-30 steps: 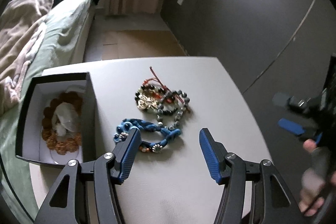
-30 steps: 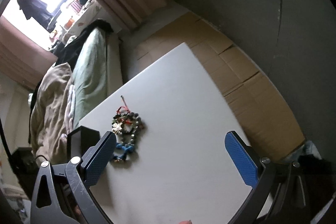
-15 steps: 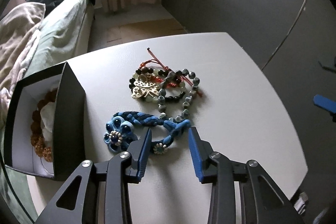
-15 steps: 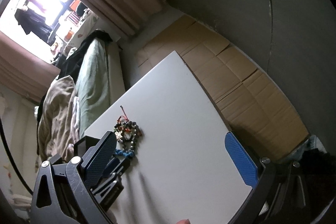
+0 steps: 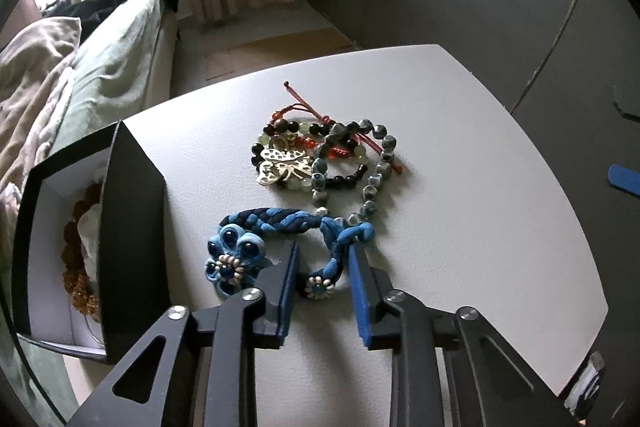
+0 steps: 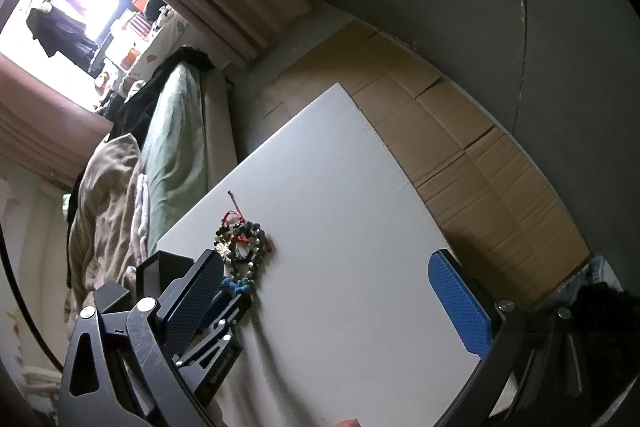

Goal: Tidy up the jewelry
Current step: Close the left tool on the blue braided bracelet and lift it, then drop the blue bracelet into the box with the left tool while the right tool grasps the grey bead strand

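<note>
The left gripper (image 5: 323, 269) is pointing steeply down at the table (image 5: 460, 227), its jaws closing around a strand of the blue braided bracelet (image 5: 280, 219); the strand with its small beaded flower is lying between the blue pads (image 5: 362, 283), which are not yet pressing on it. The bracelet's larger flower ornament is sitting just left of the left finger. Just beyond, touching the braid's far end, a tangle of beaded bracelets (image 5: 320, 155) with a butterfly charm and red cord is resting on the table. To the left, an open black box (image 5: 132, 207) is holding a brown beaded piece. The right gripper (image 6: 340, 291) is hovering over bare table with its jaws spread wide and nothing between them.
</note>
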`<state>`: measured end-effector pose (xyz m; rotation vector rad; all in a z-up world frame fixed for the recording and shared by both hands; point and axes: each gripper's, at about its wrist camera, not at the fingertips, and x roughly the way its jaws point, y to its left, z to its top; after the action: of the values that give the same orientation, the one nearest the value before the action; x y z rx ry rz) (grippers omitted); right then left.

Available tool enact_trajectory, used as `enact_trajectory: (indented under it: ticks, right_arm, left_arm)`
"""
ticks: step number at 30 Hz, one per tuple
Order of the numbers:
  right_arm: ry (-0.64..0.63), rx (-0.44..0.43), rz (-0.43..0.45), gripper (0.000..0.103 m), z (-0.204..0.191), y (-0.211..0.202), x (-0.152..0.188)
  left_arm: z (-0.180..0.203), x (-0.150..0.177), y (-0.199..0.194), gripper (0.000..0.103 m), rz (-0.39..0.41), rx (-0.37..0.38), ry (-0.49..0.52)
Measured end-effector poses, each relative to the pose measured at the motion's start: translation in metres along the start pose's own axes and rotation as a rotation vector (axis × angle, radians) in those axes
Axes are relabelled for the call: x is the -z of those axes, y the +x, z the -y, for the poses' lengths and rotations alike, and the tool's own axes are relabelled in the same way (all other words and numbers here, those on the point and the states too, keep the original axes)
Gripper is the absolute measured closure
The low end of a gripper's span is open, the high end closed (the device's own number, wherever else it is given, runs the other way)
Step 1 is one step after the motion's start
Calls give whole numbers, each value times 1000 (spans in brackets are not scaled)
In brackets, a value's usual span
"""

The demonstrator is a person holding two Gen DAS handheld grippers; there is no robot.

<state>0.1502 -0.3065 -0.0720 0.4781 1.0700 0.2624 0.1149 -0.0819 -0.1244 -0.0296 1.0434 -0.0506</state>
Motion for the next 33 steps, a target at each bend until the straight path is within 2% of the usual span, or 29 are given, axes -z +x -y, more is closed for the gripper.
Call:
enact_trajectory:
  ticks: [2, 5, 17, 19, 22, 24, 30, 33]
  right_arm:
    - [-3, 2, -3, 0, -2, 2, 0]
    - [-10, 2, -9, 0, -6, 6, 2]
    - [-68, -14, -28, 0, -26, 25, 7]
    - [-70, -16, -26, 3, -28, 30, 7]
    - [-59, -34, -33, 16, -30, 38, 7]
    - [-52, -54, -38, 35, -32, 44, 7]
    - [-52, -73, -74, 54, -47, 72, 8]
    - [-65, -67, -79, 59, -55, 84, 8]
  left_arm:
    - [-3, 0, 0, 90, 2, -7, -4]
    - [-13, -2, -1, 94, -6, 31, -56]
    - [-42, -19, -67, 94, 178, 157, -184]
    - [-47, -21, -79, 94, 214, 176, -196]
    - [-56, -23, -90, 94, 249, 180, -221]
    - [-64, -23, -95, 94, 262, 188, -251]
    - [-83, -24, -104, 94, 295, 214, -307]
    - [-95, -26, -106, 94, 307, 224, -335]
